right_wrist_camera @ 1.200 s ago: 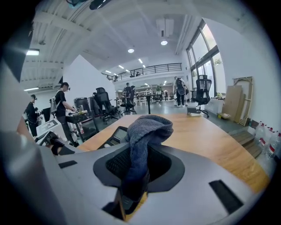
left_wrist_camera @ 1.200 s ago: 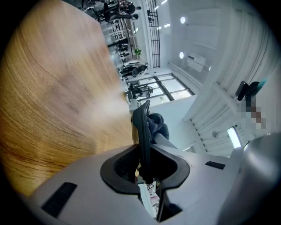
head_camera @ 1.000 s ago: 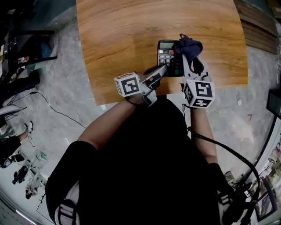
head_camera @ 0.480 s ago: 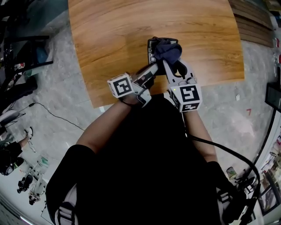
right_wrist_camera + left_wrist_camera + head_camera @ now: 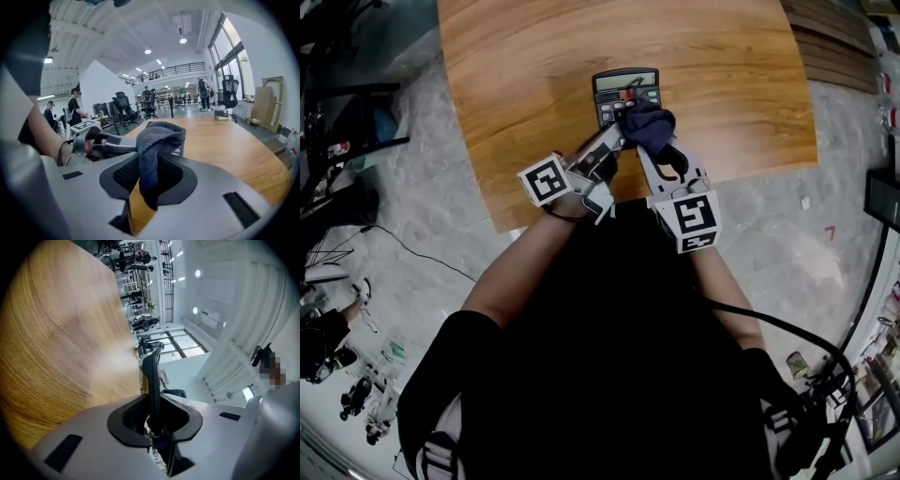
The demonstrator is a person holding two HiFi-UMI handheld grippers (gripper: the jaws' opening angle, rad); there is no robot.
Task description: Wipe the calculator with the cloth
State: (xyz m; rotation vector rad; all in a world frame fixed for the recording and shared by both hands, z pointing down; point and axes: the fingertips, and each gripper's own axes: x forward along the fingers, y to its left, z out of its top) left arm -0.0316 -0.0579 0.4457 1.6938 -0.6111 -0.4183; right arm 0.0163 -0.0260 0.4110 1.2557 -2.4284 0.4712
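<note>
A dark calculator [image 5: 623,91] lies near the front of the wooden table [image 5: 525,75], its display showing. My left gripper [image 5: 609,142] is shut on the calculator's near left edge. In the left gripper view the calculator [image 5: 152,376] stands edge-on between the jaws of that gripper [image 5: 153,427]. My right gripper [image 5: 654,150] is shut on a dark blue cloth [image 5: 649,128], which rests on the calculator's lower keys. In the right gripper view the cloth [image 5: 157,140] hangs bunched from the right gripper [image 5: 149,178], with the left gripper [image 5: 101,143] just to its left.
The table's front edge [image 5: 581,211] runs just under both grippers. Grey floor [image 5: 422,234] lies to the left, with cables and dark equipment [image 5: 337,197]. Wooden planks [image 5: 834,47] lie at the upper right. Chairs and people stand far back in the right gripper view.
The cloth has swept from the calculator's far right corner, over its display, down onto the lower keys. The display is uncovered again. The left gripper keeps its hold on the calculator.
</note>
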